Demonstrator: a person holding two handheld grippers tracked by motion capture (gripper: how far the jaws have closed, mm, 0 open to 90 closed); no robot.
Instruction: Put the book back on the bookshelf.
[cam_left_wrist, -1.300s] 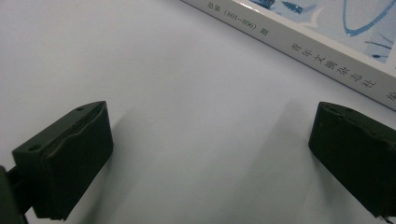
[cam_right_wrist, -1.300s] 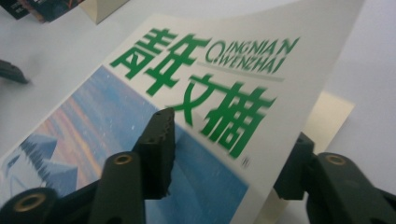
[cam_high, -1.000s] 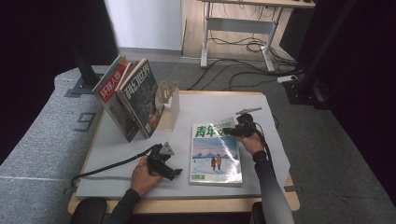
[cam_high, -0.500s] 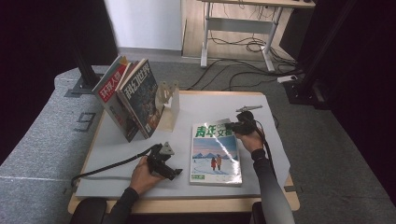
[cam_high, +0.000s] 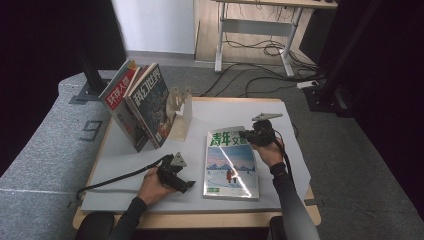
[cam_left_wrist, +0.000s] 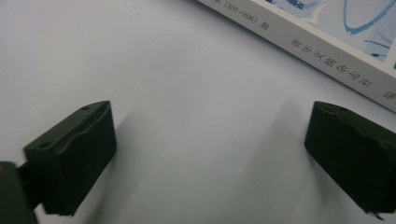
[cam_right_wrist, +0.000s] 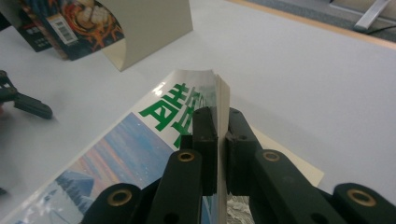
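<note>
A magazine with green title letters and a snowy cover lies flat at the table's front centre. My right gripper is at its far right corner, shut on the cover and a few pages, which curl up off the table. In the right gripper view the two jaws pinch that thin bundle between them. My left gripper rests on the table just left of the magazine, jaws wide apart with bare table between them. The magazine's white spine lies just beyond.
Two more magazines lean upright against a beige stand at the back left of the white table. The left gripper's cable trails off the front left edge. Desk legs and floor cables lie beyond the table.
My right gripper has shifted onto the magazine's far corner, then risen a little, and the corner now curls up with it. The left gripper has stayed put.
</note>
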